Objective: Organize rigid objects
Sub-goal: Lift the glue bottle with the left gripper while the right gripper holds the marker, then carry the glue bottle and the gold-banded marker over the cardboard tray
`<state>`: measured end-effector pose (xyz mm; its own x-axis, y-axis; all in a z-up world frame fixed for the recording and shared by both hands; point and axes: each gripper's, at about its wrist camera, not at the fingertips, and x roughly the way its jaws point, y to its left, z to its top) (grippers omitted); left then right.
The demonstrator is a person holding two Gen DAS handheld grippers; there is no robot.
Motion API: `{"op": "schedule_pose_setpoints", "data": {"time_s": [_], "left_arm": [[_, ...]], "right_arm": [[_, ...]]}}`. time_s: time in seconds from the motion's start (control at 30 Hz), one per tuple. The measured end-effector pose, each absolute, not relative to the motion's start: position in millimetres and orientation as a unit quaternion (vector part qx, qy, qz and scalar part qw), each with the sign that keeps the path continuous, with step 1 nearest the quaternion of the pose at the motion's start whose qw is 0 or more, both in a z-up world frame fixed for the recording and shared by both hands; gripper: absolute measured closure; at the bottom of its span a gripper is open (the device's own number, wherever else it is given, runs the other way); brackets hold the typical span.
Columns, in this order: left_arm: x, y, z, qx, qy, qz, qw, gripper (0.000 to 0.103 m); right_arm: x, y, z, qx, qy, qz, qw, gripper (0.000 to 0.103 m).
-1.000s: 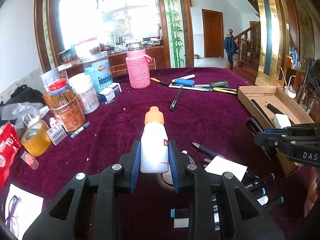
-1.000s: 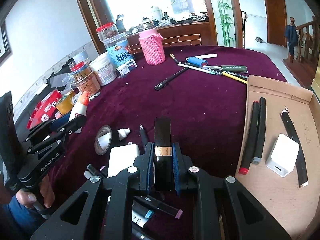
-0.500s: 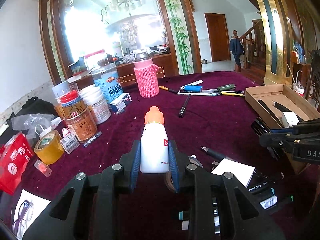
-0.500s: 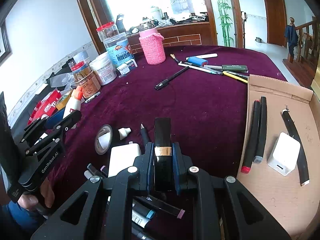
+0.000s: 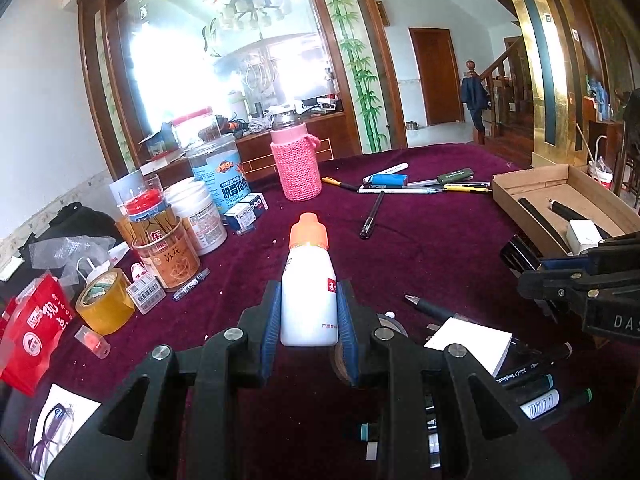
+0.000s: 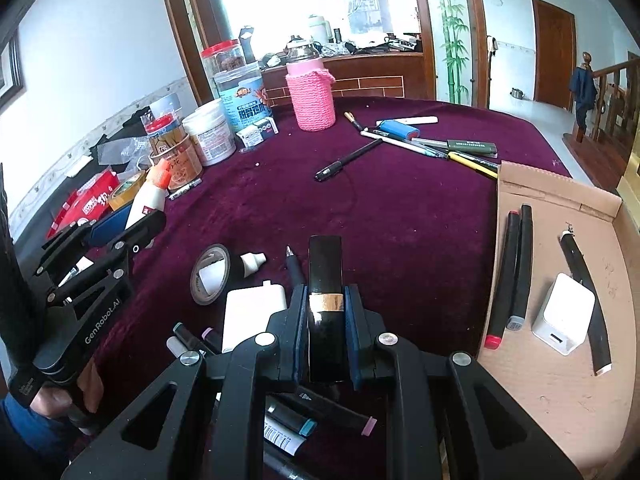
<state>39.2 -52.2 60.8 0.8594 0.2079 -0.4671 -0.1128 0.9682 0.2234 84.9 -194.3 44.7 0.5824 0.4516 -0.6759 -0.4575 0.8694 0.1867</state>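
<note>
a smooth white plastic bottle (image 5: 309, 300) with a rounded orange cap is clamped upright between the blue ribbed pads of the left gripper (image 5: 308, 320). a glossy black rectangular case (image 6: 325, 312) with a gold band is pinched by the right gripper (image 6: 326, 330), above plush maroon velvet (image 6: 400, 220); a flat cardboard tray (image 6: 560, 392) lies to its right.

My right gripper (image 6: 326, 334) clamped on a black gold-banded case (image 6: 325, 304), cardboard tray (image 6: 560, 400) to its right, left gripper (image 6: 132, 224) gripping a white glue bottle (image 6: 149, 196)
</note>
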Motion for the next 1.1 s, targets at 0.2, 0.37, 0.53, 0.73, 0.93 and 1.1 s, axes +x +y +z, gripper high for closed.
{"op": "schedule_pose_setpoints", "data": {"time_s": [0.2,0.37,0.53,0.73,0.93,1.1], "left_arm": [[38.2,-52.7,61.9,0.096,0.249,0.085,0.960,0.078],[38.0,-53.1,62.2,0.096,0.249,0.085,0.960,0.078],[37.9,-52.9,62.9,0.096,0.249,0.086,0.960,0.078],[36.3,-52.7,64.1,0.099,0.245,0.088,0.960,0.078],[37.1,-51.5,65.0,0.094,0.246,0.083,0.961,0.078],[34.1,-59.0,73.1,0.070,0.253,0.056,0.963,0.078]], "right_arm": [[84.3,-191.7,44.1,-0.008,0.378,0.258,0.889,0.088],[82.9,-190.3,44.3,-0.009,0.377,0.256,0.890,0.088],[82.3,-189.5,44.2,-0.010,0.376,0.258,0.890,0.088],[82.7,-189.7,44.1,-0.010,0.375,0.256,0.891,0.088],[85.3,-195.5,45.8,-0.004,0.371,0.244,0.896,0.088],[92.3,-222.3,57.5,0.035,0.358,0.231,0.904,0.088]]}}
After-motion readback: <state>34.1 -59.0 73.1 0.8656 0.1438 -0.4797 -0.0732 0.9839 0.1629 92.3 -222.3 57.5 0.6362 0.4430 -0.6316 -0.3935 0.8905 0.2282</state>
